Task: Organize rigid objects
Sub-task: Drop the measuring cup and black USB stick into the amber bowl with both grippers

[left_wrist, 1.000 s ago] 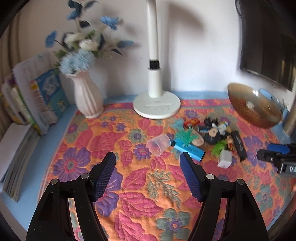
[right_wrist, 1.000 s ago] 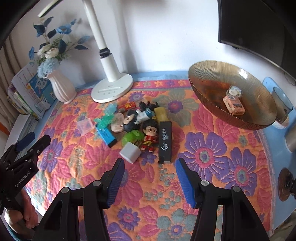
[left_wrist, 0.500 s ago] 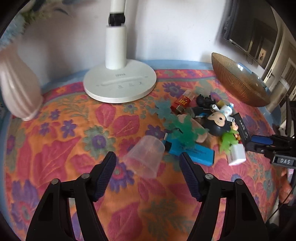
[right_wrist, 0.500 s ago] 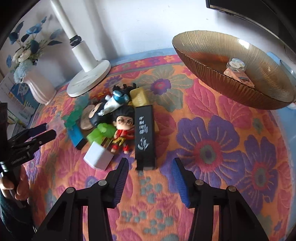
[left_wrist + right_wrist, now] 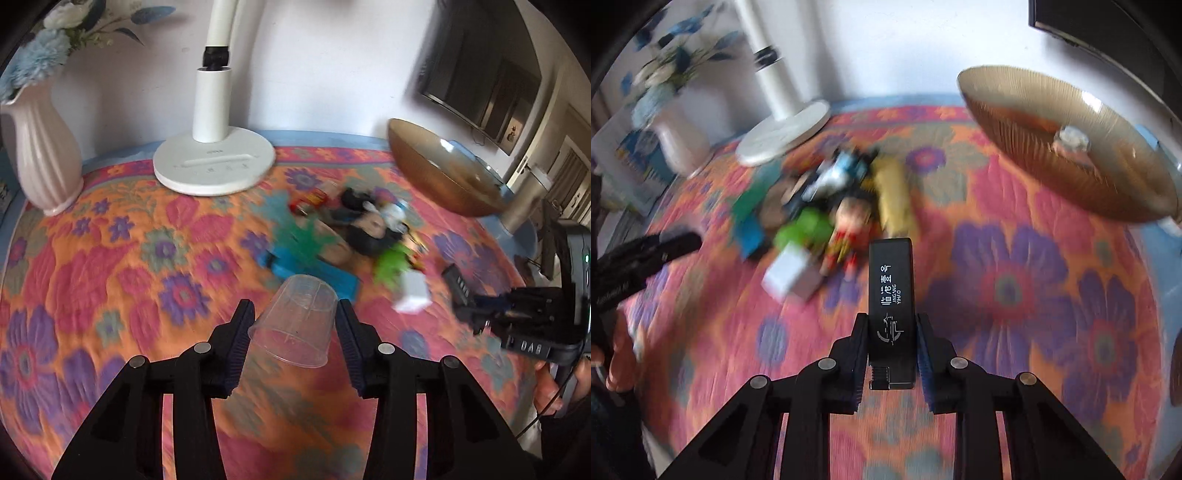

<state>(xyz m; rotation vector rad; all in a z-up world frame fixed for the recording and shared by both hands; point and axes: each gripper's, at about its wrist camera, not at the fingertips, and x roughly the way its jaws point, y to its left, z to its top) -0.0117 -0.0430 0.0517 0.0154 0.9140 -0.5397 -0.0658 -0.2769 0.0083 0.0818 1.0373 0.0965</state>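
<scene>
The clear plastic cup [image 5: 293, 325] sat between the ribbed blue pads of the left gripper [image 5: 292, 325], mouth toward the camera, base tilted toward 12 o'clock. It was a thin-walled, tapered cone. The pads flanked its walls closely, but whether they pressed on it could not be told.

The black lighter [image 5: 891, 310] was a flat, matte slab with white lettering. It stood clamped lengthwise in the right gripper [image 5: 891, 343], with both pads flush on its long sides and most of its length projecting forward.

At 12 o'clock from the cup lay the blurred toy pile [image 5: 354, 240]: a blue bar, green plastic, a dark figurine and a white cube [image 5: 413, 295]. The quilted floral cloth [image 5: 110, 258] covered the table. Bare cloth showed around the left gripper from 7 to 11 o'clock.

The ribbed amber bowl [image 5: 1071, 147] stood at 1 o'clock from the lighter with a small bottle [image 5: 1071, 142] inside it. Bare cloth lay between the lighter and the bowl's rim. The white lamp base [image 5: 214, 166] and the fluted pink vase [image 5: 44, 147] stood along the far edge.
</scene>
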